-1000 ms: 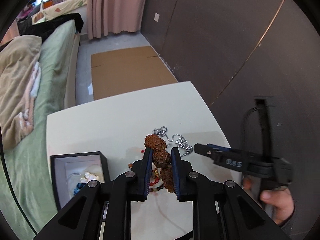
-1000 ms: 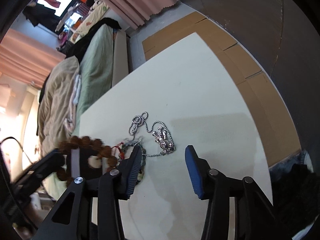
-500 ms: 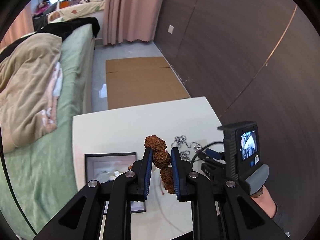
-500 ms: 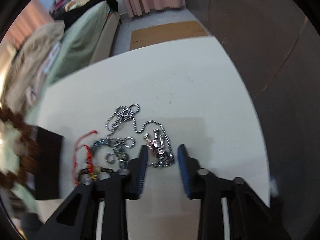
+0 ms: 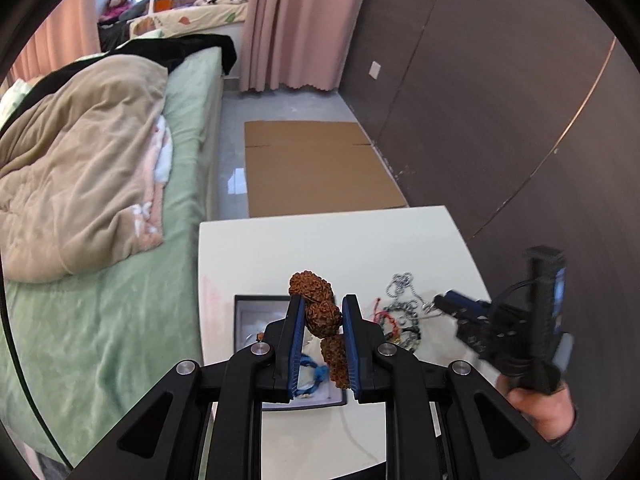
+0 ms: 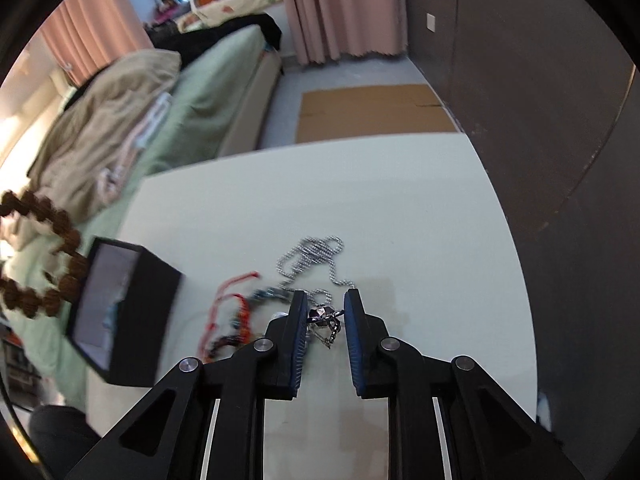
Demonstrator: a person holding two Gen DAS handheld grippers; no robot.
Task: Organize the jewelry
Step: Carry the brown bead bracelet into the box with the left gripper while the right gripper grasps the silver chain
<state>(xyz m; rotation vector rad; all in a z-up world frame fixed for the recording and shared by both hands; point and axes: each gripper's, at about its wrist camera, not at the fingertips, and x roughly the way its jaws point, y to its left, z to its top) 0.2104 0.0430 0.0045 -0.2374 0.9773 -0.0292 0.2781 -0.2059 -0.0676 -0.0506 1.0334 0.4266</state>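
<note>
Left gripper [image 5: 322, 312] clamped on brown bead bracelet [image 5: 318, 312] above black box [image 6: 124, 316]; right gripper [image 6: 325, 314] pinching silver pendant [image 6: 324, 316] right of box, clear of table edge [image 6: 516, 280].

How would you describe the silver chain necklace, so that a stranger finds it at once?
On the white table, right of the black box, lies a jewelry pile. The silver ball-chain necklace is its only metal strand; neighbours are red cords.
</note>
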